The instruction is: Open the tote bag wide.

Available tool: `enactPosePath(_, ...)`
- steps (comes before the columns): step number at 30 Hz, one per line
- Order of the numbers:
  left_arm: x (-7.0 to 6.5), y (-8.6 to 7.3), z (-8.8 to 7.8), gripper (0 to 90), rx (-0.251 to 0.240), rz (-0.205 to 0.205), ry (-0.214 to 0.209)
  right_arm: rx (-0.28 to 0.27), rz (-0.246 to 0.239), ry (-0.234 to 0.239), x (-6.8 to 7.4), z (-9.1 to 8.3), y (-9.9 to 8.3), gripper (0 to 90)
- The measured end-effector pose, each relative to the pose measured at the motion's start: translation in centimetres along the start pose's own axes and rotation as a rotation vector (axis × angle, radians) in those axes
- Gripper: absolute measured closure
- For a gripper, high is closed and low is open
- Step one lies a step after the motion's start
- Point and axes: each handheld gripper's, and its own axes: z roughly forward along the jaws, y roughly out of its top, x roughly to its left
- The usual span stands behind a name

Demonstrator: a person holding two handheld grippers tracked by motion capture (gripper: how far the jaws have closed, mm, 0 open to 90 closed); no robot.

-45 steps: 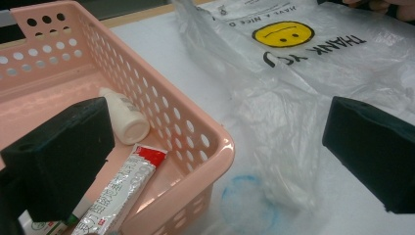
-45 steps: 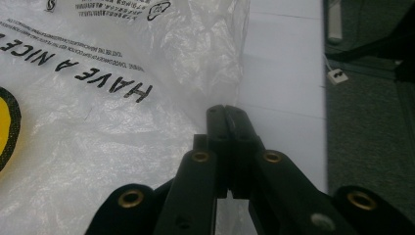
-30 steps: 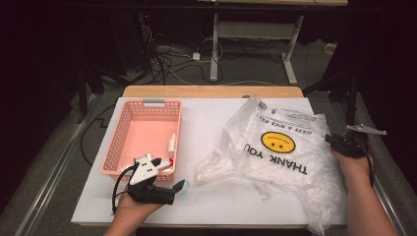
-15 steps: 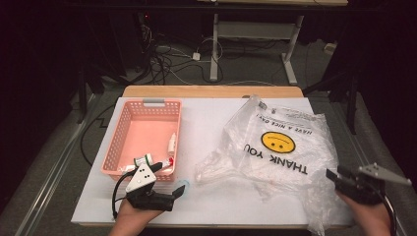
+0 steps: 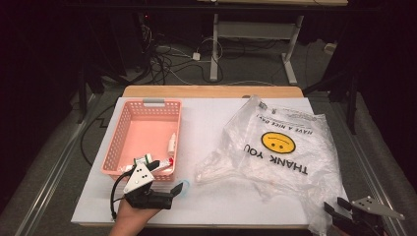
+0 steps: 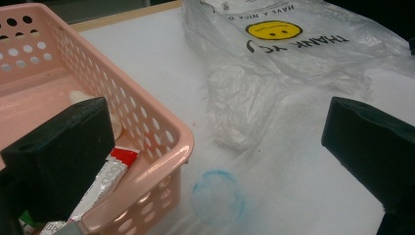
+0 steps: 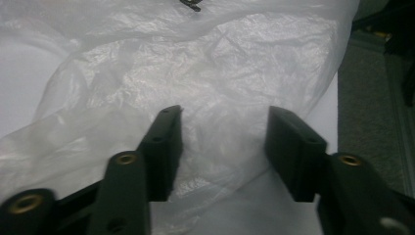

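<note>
Two tools: left tool [image 5: 178, 191] lower left, jaws apart; right tool [image 5: 333, 212] lower right, jaws apart, just closing, over bag edge
bag [image 5: 280, 147]: one, right of counter [image 5: 206, 123]
basket [image 5: 142, 135]: one, left

We see a faint blue ring [image 6: 218, 198] drawn on the white board [image 5: 211, 128] just ahead of the left gripper [image 5: 179, 189], between its jaws. Well beyond that gripper, the board ends at a wooden table edge [image 5: 211, 91]. Farther off, tangled cables [image 5: 167, 56] lie around a white desk frame [image 5: 215, 44]. Grey carpet [image 7: 367, 98] runs just right of the right gripper [image 5: 334, 204].
</note>
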Motion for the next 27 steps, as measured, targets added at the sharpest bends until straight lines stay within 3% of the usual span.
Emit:
enactPosePath(3, 0.0, -0.1, 0.1, 0.0, 0.008, 0.004, -0.003, 0.001, -0.028, -0.002, 0.5, -0.1, -0.1, 76.3)
enactPosePath(4, 0.0, -0.1, 0.2, 0.0, 0.011, 0.001, -0.006, 0.004, -0.036, 0.015, 0.8, -0.2, -0.1, 89.0)
enactPosePath(9, 0.0, -0.1, 0.3, 0.0, 0.016, 0.003, -0.009, -0.012, -0.003, 0.057, 0.3, -0.3, -0.2, 90.0)
enactPosePath(13, 0.1, -0.1, 0.3, 0.0, 0.01, -0.003, -0.005, -0.03, -0.015, 0.081, 0.9, -0.6, 0.2, 90.0)
enactPosePath(17, 0.4, -0.1, 0.4, 0.0, 0.012, -0.008, -0.003, -0.061, -0.04, 0.127, 2.2, -0.9, 0.9, 90.0)
enactPosePath(18, 0.4, -0.1, 0.4, 0.0, 0.013, -0.008, -0.003, -0.068, -0.058, 0.14, 3.2, -0.9, 1.3, 90.0)
enactPosePath(27, 0.6, 0.0, 0.4, 0.0, 0.028, -0.011, 0.03, -0.081, -0.119, 0.19, 6.9, 0.4, 3.1, 90.0)
